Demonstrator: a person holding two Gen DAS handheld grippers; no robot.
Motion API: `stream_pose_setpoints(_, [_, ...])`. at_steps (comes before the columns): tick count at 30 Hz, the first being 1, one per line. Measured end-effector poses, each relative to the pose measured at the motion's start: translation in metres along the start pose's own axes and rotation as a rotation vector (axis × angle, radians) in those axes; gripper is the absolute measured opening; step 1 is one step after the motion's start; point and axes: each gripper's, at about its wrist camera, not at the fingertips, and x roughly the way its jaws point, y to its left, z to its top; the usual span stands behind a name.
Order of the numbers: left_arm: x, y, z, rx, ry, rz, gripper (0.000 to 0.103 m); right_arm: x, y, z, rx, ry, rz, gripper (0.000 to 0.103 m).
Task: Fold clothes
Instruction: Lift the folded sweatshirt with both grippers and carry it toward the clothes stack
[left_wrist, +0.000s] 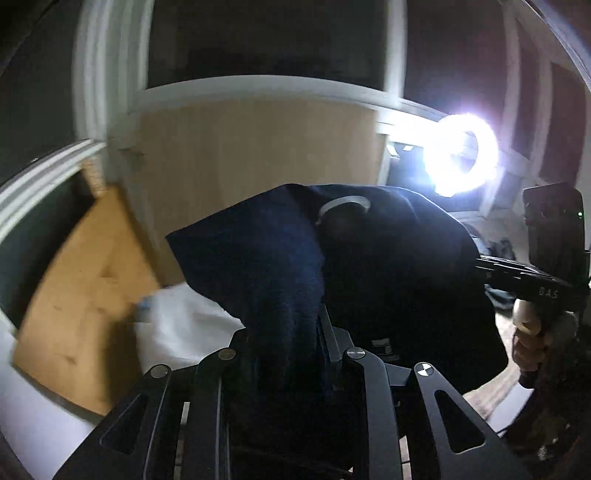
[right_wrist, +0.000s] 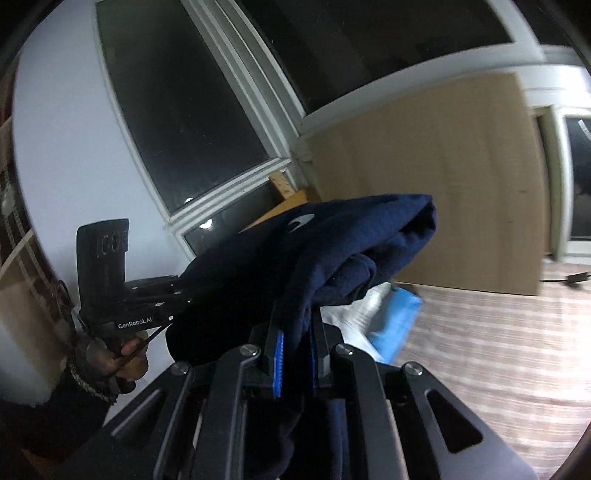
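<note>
A dark navy garment (left_wrist: 280, 258) hangs bunched in the air between both grippers. My left gripper (left_wrist: 291, 325) is shut on one thick fold of it; the cloth drapes over and hides the fingertips. In the right wrist view the same navy garment (right_wrist: 332, 251) rises from my right gripper (right_wrist: 297, 332), whose blue pads (right_wrist: 279, 350) pinch the fabric. A small white mark shows on the cloth. The right gripper (left_wrist: 491, 271) reaches into the cloth from the right edge of the left wrist view. The left gripper (right_wrist: 177, 299) does so from the left of the right wrist view.
A large cardboard sheet (left_wrist: 255, 162) leans against a white-framed dark window (right_wrist: 177, 110). A bright ring light (left_wrist: 461, 155) glares at the right. White cloth (left_wrist: 177, 325) and a light blue item (right_wrist: 397, 325) lie below on a striped surface (right_wrist: 498, 350).
</note>
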Motion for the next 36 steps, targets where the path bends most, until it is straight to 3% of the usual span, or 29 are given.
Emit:
stream_pose_setpoints(9, [0.042, 0.095, -0.008, -0.037, 0.056, 0.019, 0.022, 0.103, 0.009, 0.000, 0.034, 0.066, -0.041, 0.010])
stream_pose_setpoints(15, [0.093, 0.116, -0.026, -0.046, 0.126, 0.006, 0.024, 0.152, -0.010, -0.005, 0.054, 0.123, -0.092, 0.010])
stream_pose_setpoints(17, [0.113, 0.124, -0.038, -0.057, 0.185, 0.020, 0.034, 0.163, -0.022, -0.014, 0.075, 0.167, -0.129, 0.010])
stream_pose_setpoints(20, [0.131, 0.132, -0.052, -0.068, 0.256, 0.100, 0.050, 0.177, -0.044, -0.028, 0.120, 0.245, -0.191, 0.011])
stream_pose_setpoints(23, [0.115, 0.133, -0.051, -0.070, 0.221, 0.194, 0.052, 0.171, -0.050, -0.032, 0.107, 0.286, -0.253, 0.021])
stream_pose_setpoints(25, [0.092, 0.131, -0.046, -0.075, 0.167, 0.259, 0.053, 0.157, -0.039, -0.029, 0.021, 0.285, -0.314, 0.023])
stream_pose_setpoints(28, [0.069, 0.127, -0.033, -0.073, 0.071, 0.267, 0.054, 0.138, -0.016, -0.015, -0.086, 0.232, -0.347, 0.023])
stream_pose_setpoints(32, [0.100, 0.126, -0.013, -0.051, 0.063, 0.232, 0.054, 0.152, 0.000, 0.020, -0.146, 0.156, -0.299, 0.023])
stream_pose_setpoints(36, [0.151, 0.128, 0.004, -0.043, 0.098, 0.222, 0.054, 0.214, -0.020, 0.046, -0.116, 0.176, -0.267, 0.023])
